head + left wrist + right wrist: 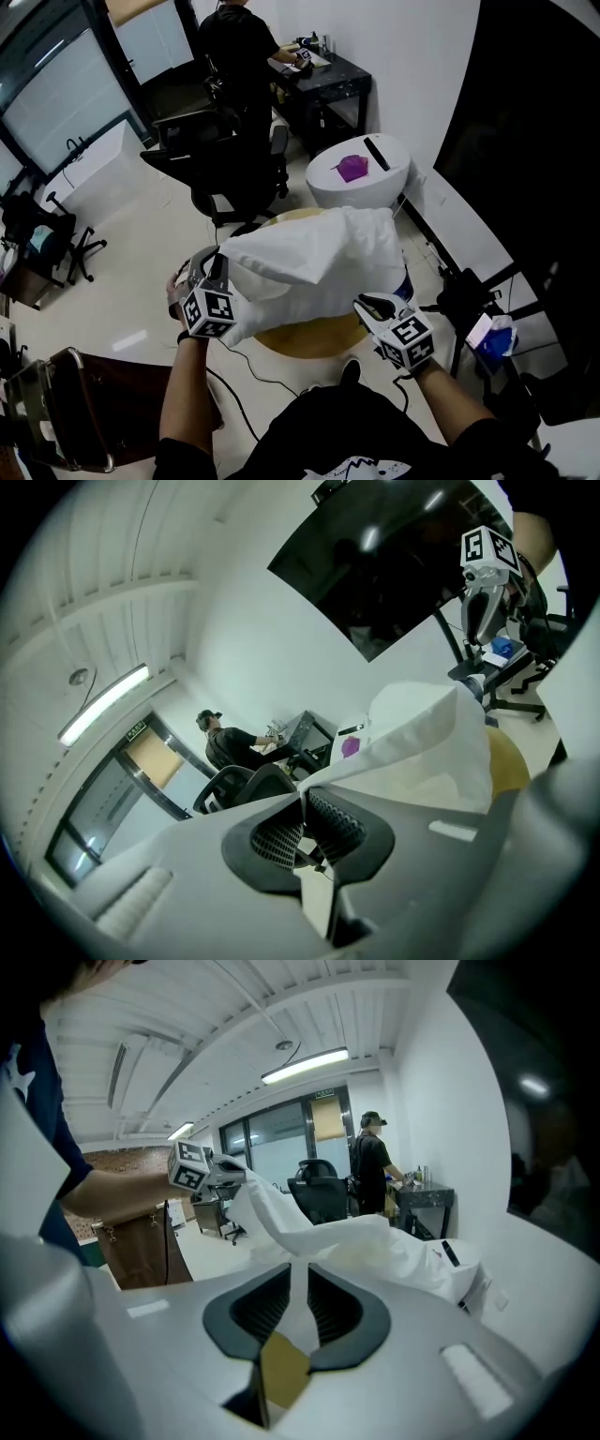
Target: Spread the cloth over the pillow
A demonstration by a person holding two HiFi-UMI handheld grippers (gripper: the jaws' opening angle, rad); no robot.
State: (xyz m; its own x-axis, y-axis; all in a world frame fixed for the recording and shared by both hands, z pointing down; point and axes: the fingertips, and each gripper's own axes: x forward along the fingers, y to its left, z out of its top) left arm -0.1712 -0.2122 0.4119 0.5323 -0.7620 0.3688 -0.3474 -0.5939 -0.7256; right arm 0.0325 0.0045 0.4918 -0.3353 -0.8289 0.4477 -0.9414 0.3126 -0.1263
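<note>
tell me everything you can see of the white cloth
The white fabric cloth looks thin, soft and creased, and is bunched into loose folds. It is lifted in the air, slung between the two claws above the round tan pillow, which shows below its near edge. The left claw is shut on one corner. Another edge runs between the slightly parted jaws of the right claw.

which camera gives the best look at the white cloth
The head view: it shows the whole white cloth from above, bunched between the left gripper and right gripper. The left gripper view shows only a fold running off from its fingers; the right gripper view shows a strip stretching toward the other gripper.
</note>
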